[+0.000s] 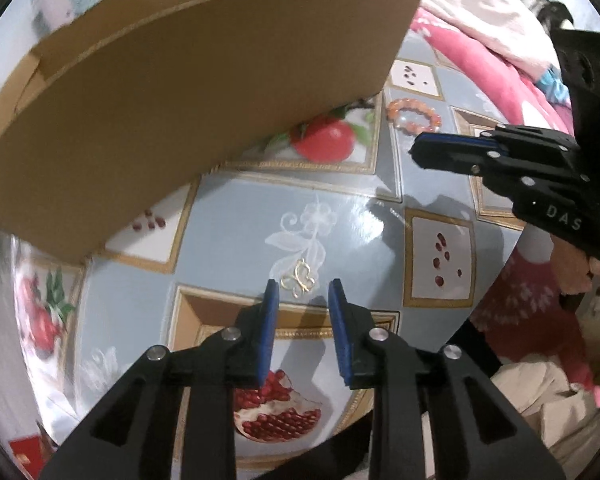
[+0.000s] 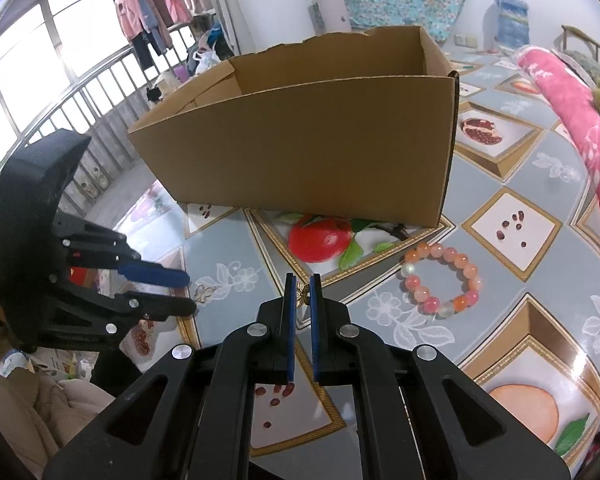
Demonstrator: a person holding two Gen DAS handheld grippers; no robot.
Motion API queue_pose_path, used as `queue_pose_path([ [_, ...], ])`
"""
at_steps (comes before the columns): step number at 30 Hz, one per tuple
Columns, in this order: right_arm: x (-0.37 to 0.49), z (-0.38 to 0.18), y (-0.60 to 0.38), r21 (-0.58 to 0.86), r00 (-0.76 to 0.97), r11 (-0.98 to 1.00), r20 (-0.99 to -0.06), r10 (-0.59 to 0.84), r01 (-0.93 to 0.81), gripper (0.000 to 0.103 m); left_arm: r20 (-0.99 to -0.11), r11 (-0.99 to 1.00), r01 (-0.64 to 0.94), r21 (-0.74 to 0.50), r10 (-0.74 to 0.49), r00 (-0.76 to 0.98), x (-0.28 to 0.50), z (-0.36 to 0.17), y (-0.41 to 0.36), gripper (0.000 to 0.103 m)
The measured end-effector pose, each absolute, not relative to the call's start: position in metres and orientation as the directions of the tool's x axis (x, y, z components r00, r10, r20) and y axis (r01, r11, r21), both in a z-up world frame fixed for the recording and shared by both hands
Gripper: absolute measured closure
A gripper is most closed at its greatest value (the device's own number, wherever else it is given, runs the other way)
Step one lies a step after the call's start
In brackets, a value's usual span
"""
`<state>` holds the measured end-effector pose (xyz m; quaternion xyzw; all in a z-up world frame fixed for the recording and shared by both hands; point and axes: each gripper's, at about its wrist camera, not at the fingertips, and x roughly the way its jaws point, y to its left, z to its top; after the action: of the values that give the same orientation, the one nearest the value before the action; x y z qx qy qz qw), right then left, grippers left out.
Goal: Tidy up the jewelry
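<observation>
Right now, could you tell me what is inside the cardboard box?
Only bare brown inner walls of the cardboard box show in the right wrist view. Its floor is covered by the front wall, so any jewelry inside cannot be seen.

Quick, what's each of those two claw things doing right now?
Left gripper: open, holding nothing, just short of a gold butterfly ornament on the table.
Right gripper: closed on a small gold butterfly piece.

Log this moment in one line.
right gripper: shut on gold butterfly earring | left gripper: open over second gold butterfly | cardboard box: unfilled
</observation>
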<state>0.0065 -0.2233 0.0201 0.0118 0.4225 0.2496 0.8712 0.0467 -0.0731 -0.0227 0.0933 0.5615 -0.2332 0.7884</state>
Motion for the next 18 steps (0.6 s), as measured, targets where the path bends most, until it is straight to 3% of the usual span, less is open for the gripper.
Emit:
queue_pose_path([
  [7, 0.006, 0.020, -0.226, 0.241, 0.520, 0.876, -0.727, 0.448, -0.418, 0.099, -0.919, 0.885, 0.447, -0.130, -0.276, 0.280, 0.047, -0.026, -0.078, 0.078],
  [18, 0.004, 0.021, -0.227, 0.242, 0.526, 0.875, -0.721, 0.451, -0.418, 0.099, -0.916, 0.877, 0.480, 0.010, -0.184, 0.355, 0.046, -0.027, -0.093, 0.078],
])
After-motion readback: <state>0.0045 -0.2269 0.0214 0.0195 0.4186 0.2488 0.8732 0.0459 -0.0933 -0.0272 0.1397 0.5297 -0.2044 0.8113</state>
